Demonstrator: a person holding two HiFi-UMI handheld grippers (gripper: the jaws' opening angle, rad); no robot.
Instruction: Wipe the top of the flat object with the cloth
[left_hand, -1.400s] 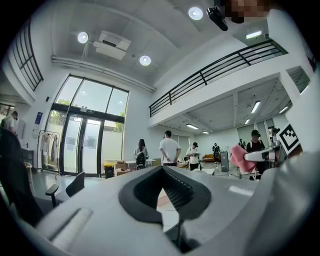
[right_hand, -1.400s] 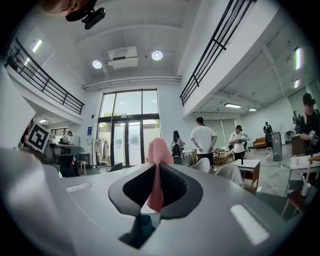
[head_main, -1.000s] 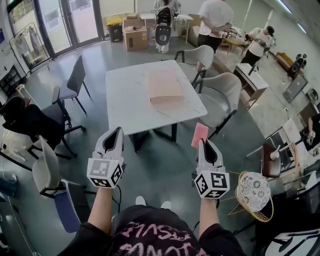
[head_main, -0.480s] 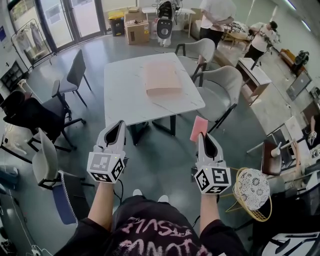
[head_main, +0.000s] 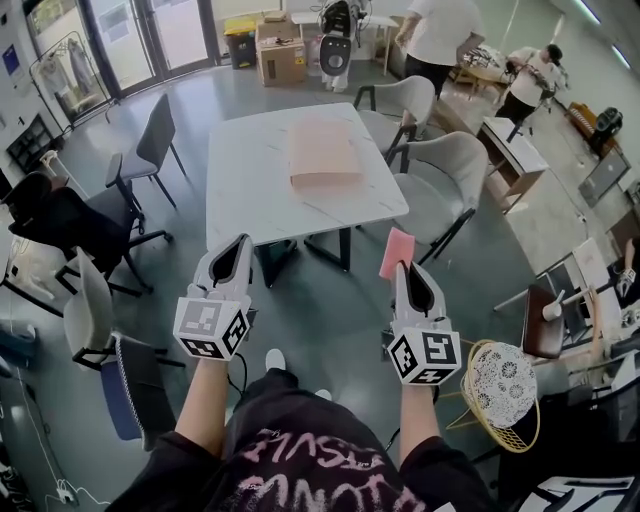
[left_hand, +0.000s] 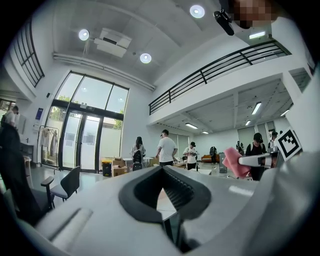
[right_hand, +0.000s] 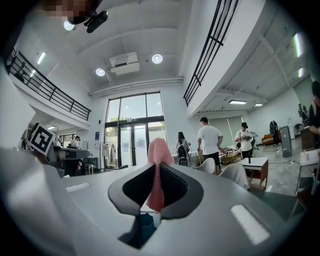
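Both forearms extend forward from the lower centre of the head view, roughly parallel and level, above the grey floor (head_main: 330, 310). The left gripper (head_main: 240, 245) sits at lower left with its marker cube facing the camera. Its jaws are closed together and nothing lies between them. The right gripper (head_main: 403, 268) sits at lower right, clenched on the pink cloth (head_main: 398, 253). In the right gripper view the cloth (right_hand: 158, 170) hangs between the ribbed pads and stands up above the jaw tips. Both grippers are well apart from the white table (head_main: 245, 190), which occupies the upper centre of the frame. The flat pinkish-tan board (head_main: 323, 152) lies on the table's far right portion, near the right edge. Two light-grey armchairs (head_main: 455, 165) stand along the table's right side, and a dark chair (head_main: 155, 145) stands to its left. Cardboard boxes (head_main: 280, 55) and glass doors (head_main: 150, 35) occupy the top of the frame. A woven basket (head_main: 505, 385) sits at lower right.
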